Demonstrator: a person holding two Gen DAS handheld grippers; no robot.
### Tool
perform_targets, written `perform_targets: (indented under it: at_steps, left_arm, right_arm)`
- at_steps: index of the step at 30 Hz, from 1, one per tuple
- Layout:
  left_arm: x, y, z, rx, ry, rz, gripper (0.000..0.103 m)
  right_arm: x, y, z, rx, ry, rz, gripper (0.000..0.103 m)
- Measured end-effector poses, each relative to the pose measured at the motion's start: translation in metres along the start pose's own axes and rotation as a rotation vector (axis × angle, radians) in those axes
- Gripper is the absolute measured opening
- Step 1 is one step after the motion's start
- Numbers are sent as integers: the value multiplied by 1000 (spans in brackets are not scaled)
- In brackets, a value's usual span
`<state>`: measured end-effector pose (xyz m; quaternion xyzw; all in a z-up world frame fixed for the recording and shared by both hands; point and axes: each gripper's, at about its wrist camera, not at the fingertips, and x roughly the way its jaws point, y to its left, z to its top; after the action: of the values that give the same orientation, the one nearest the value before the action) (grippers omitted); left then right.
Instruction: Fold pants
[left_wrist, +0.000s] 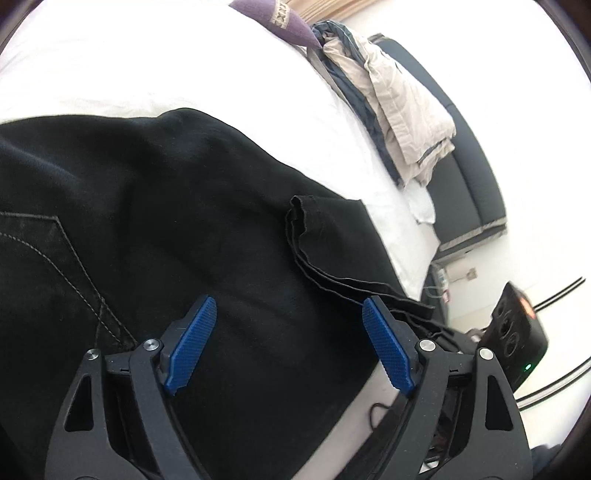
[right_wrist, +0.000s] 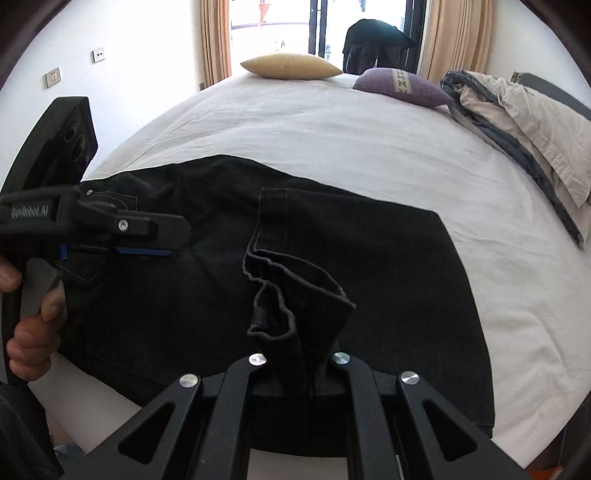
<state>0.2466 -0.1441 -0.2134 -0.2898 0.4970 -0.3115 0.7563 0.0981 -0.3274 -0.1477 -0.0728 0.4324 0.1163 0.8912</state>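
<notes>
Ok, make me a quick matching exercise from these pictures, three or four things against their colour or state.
Things:
1. left tool
2. right tool
3. far cushion
4. near cushion

States or colours:
A. purple
B. open, holding nothing
C. tan
D. shut on the pants hem

Pairs: 1-B, 2-D, 3-C, 4-A

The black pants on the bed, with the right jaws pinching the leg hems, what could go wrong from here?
1. The right gripper pinches only a bunched bit of the leg hems; the layers could slip free or splay.
2. The left gripper hovers open over the black pants, pinning nothing, so a pull might drag the whole garment across the white sheet.
3. The hem edges look uneven, so the fold may land crooked.
</notes>
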Motion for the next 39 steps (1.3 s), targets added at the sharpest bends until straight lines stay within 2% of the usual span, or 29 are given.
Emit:
perform_targets:
  at_steps: [2,5,8,13,14,15,16,18,20,23,31,36,39]
  left_arm:
    - [-3,3,4,-50,5,-49,95]
    - [-1,8,8,-116,28,-101,96]
    - [3,13,8,-154,52,-94,96]
    - [-8,26,11,-229,39,-146,95]
    - [-9,26,12,-238,36,-144,90]
    - [-11,29,14,-244,35,-138,76]
    - [-12,31,14,-253,41,-136,69]
    - [-16,36,14,-258,51,-136,45]
    - [-22,42,14,-245,66,-115,27]
    - [-31,45,20,-204,69,-79,11]
    - [-64,55,41,-74,91,51,10]
    - [-70,80,43,-83,113,117,10]
    - [-63,90,42,-87,117,130,10]
  right_arm:
    - [-7,7,1,-16,-24,-17,7]
    - [-15,25,0,-47,-49,-28,7]
    - [-23,43,1,-67,-79,-22,7]
    - [-25,78,-1,-165,-79,-27,7]
    - [-25,83,-2,-177,-78,-24,7]
    - [-27,88,-3,-183,-80,-20,7]
    - [-28,92,-4,-187,-83,-20,7]
    - [-29,98,-3,-194,-83,-14,8]
    - [-30,103,-1,-203,-86,-9,8]
    - [-30,111,1,-219,-88,-2,8]
    - [-17,144,12,-272,-78,31,8]
    - [8,156,12,-273,-28,36,8]
    - [20,154,6,-244,5,50,9]
